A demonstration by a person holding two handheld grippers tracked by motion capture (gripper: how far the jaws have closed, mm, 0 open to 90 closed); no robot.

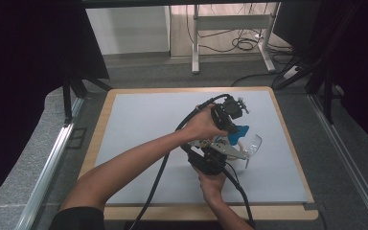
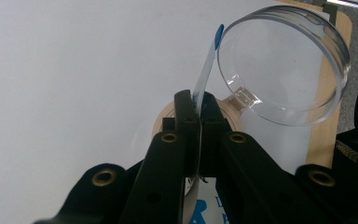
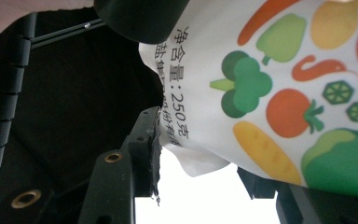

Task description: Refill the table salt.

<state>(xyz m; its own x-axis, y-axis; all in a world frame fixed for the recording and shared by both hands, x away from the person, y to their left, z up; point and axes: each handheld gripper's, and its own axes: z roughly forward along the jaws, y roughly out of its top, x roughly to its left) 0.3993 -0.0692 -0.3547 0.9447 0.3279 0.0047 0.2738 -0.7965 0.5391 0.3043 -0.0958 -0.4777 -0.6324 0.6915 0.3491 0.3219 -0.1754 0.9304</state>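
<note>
A white seasoning packet (image 3: 270, 93) printed with vegetables and a blue top edge (image 1: 238, 132) is held up over the mat between both grippers. My left gripper (image 2: 198, 100) is shut on the packet's thin upper edge (image 2: 207, 65); in the high view it (image 1: 231, 125) reaches in from the left. My right gripper (image 3: 203, 154) holds the packet's lower part, its jaws against either side; in the high view it (image 1: 219, 152) comes up from below. A clear round jar (image 2: 284, 65) lies tilted just right of the packet (image 1: 252, 143), its open mouth showing.
A pale grey mat (image 1: 139, 124) covers a wooden board (image 1: 100, 120) with bare space left and front. Black cables (image 1: 158, 177) trail from both grippers toward the near edge. A round tan disc (image 2: 165, 116) lies under the left jaws. Metal rails flank the board.
</note>
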